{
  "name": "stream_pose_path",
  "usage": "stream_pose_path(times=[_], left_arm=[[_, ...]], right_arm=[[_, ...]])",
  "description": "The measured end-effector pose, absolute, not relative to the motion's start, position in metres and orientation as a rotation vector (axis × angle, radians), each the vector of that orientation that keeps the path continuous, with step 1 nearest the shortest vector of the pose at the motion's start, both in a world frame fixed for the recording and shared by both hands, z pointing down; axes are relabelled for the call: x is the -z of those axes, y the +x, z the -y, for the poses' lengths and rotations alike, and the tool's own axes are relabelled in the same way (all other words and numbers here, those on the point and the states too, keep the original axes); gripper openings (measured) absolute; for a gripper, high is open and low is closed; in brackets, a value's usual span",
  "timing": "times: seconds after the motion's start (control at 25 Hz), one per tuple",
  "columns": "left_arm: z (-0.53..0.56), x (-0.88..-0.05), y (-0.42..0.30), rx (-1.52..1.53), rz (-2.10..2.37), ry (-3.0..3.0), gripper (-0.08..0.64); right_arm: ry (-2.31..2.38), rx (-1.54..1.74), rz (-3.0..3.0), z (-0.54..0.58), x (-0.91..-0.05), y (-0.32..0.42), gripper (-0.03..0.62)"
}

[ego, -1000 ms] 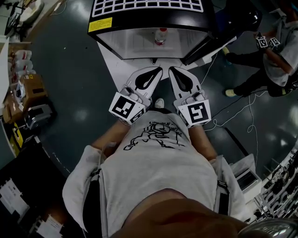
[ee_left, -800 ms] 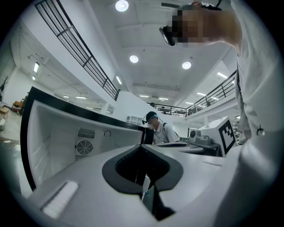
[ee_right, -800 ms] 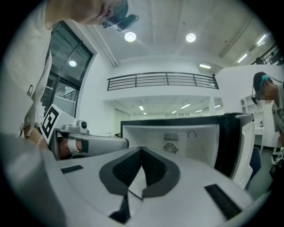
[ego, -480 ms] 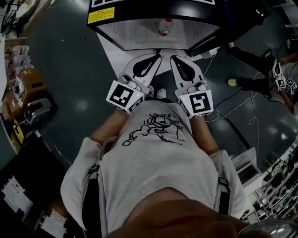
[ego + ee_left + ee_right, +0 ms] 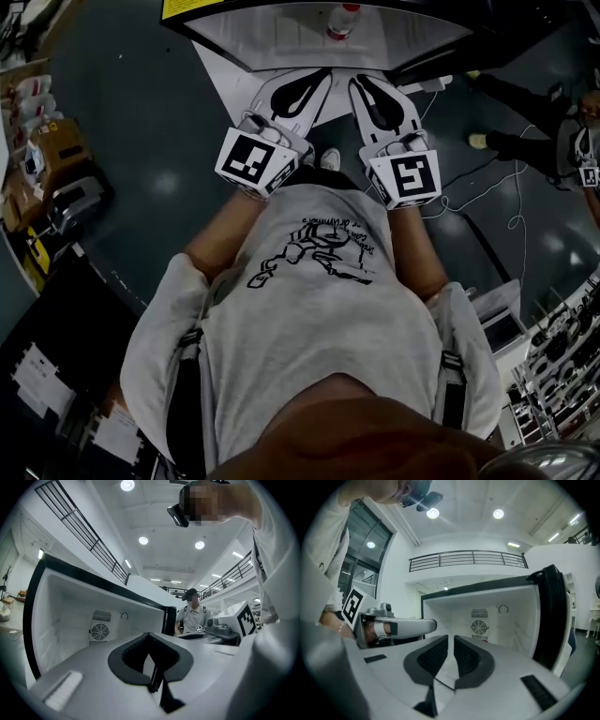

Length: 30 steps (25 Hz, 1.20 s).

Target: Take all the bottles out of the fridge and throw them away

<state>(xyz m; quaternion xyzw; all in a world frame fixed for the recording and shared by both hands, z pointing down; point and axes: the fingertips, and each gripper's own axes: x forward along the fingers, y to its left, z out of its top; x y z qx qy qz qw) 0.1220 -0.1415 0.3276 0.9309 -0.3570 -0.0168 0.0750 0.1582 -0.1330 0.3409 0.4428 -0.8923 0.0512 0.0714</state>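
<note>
Facing the open black fridge with its white lining (image 5: 272, 33), I hold my left claw (image 5: 321, 77) shut and empty. The clear plastic bottle with red trim (image 5: 343, 19) stands upright on the fridge floor, ahead between both tips and about equally near each. My right claw (image 5: 361, 84) is likewise shut and empty.

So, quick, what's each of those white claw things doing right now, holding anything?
Left white two-jaw gripper: closed, nothing between its jaws.
Right white two-jaw gripper: closed, holding nothing.
</note>
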Motion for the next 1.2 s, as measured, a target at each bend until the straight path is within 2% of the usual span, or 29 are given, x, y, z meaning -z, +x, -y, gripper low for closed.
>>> stream_pose_path(times=[0.32, 0.44, 1.2], left_arm=[[0.158, -0.344, 0.120, 0.017, 1.072, 2.807, 0.009], [0.163, -0.353, 0.121, 0.001, 1.073, 2.807, 0.009], [0.208, -0.389, 0.113, -0.013, 1.120, 2.803, 0.009]], right_arm=[[1.338, -0.147, 2.664, 0.147, -0.361, 0.161, 0.017], [1.334, -0.151, 2.657, 0.152, -0.370, 0.162, 0.046], [1.412, -0.071, 2.595, 0.217, -0.399, 0.164, 0.125]])
